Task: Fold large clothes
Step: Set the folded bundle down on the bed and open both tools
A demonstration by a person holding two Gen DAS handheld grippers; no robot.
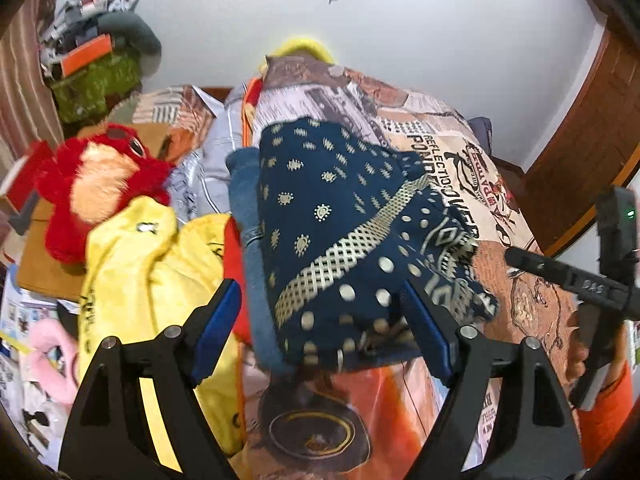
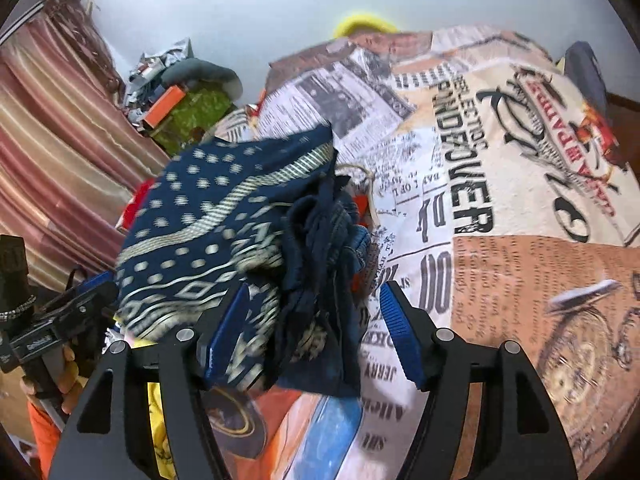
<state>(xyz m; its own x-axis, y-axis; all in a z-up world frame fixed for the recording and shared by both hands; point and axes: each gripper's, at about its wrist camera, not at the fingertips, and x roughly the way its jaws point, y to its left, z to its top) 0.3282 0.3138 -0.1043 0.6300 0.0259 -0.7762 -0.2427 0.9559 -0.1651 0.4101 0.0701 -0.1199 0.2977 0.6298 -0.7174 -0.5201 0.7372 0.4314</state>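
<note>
Near edge of bed: navy patterned garment [image 1: 340,232] lies bunched on the printed bedspread [image 1: 460,168].
Left gripper [image 1: 320,320]: fingers wide, cloth between them, not pinched.
Right gripper [image 2: 312,320]: fingers wide, straddling the bundle.
Risk: loose folds may slump apart.
Obstacles: yellow garment [image 1: 152,264], red plush toy [image 1: 100,184] crowd the left edge.

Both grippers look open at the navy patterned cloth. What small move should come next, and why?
Probably draw both back. The left gripper and right gripper are open, and the navy patterned cloth sits bundled on the printed bedspread, seemingly released.
</note>
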